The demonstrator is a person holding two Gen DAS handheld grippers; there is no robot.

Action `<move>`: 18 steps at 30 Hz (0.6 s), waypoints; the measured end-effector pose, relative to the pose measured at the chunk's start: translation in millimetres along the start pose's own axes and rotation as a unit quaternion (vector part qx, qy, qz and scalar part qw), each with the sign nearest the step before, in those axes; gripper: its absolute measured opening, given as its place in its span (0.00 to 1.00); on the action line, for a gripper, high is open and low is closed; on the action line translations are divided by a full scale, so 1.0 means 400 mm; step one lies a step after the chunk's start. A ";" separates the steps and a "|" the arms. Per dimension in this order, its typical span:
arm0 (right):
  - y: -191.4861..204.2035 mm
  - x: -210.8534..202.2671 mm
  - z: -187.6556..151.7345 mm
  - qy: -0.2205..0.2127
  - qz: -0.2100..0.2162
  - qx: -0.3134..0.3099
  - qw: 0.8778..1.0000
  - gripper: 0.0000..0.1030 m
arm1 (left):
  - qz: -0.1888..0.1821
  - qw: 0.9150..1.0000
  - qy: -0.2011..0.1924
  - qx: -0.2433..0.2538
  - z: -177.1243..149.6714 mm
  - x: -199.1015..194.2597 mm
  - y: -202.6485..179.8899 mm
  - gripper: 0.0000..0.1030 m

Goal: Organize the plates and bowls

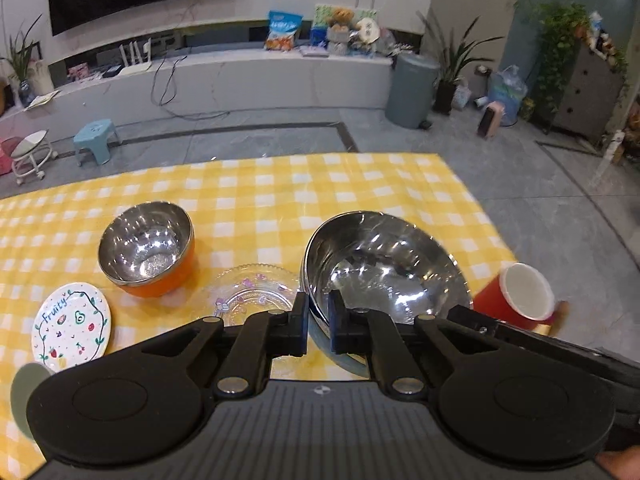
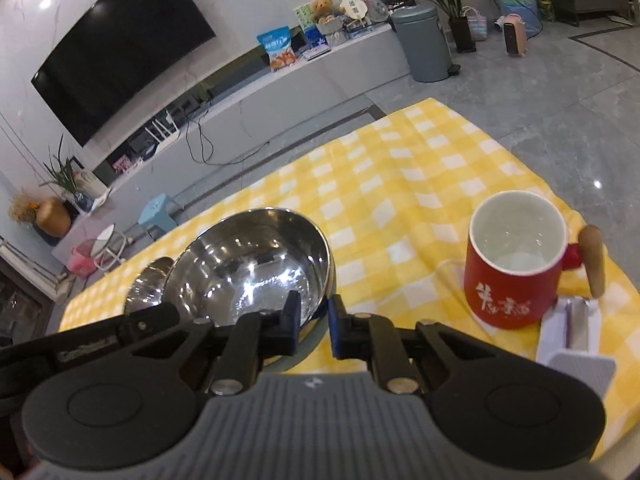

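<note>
A large steel bowl [image 1: 384, 268] is held tilted above the yellow checked cloth [image 1: 280, 192]. My left gripper [image 1: 318, 320] is shut on its near-left rim. My right gripper [image 2: 314, 326] is shut on the near-right rim of the same bowl [image 2: 248, 272]. A smaller steel bowl with an orange outside [image 1: 148, 248] stands to the left. A clear glass plate [image 1: 248, 292] lies between the two bowls. A white plate with fruit drawings [image 1: 72, 326] lies at the near left.
A red mug with a wooden handle [image 2: 516, 264] stands at the right, and shows in the left wrist view [image 1: 520, 296]. A grey-white object [image 2: 572, 344] lies beside it. The cloth's [image 2: 400, 184] edge ends just beyond the mug. A pale green disc [image 1: 28, 392] lies at the near left.
</note>
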State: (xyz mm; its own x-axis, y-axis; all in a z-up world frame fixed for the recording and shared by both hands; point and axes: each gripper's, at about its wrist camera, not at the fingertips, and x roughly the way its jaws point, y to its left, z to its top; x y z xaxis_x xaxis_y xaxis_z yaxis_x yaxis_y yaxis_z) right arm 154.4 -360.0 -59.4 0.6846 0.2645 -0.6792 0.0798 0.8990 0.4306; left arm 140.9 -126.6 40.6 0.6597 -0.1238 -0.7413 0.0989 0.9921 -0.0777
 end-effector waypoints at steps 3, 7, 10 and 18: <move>0.008 -0.060 -0.010 0.006 -0.003 0.008 1.000 0.09 | -0.007 1.000 -0.015 0.019 -0.021 -0.060 -0.012 0.10; 0.068 -0.147 -0.028 -0.001 -0.020 -0.025 0.999 0.08 | -0.011 0.999 -0.035 0.013 -0.052 -0.144 0.009 0.10; 0.132 -0.202 -0.049 -0.005 -0.020 -0.063 0.998 0.08 | -0.008 0.999 -0.042 -0.006 -0.071 -0.195 0.053 0.10; 0.304 -0.263 -0.147 -0.010 0.031 -0.113 0.993 0.00 | -0.041 0.997 -0.032 -0.064 -0.150 -0.286 0.224 0.00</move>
State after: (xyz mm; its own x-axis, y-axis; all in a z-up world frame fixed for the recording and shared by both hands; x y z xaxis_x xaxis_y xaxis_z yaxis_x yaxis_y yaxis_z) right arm 49.4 -257.8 29.4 0.6980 0.3172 -0.6420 -0.1260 0.9369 0.3260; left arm 29.7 -22.1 78.3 0.6993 -0.2023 -0.6856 0.0624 0.9727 -0.2235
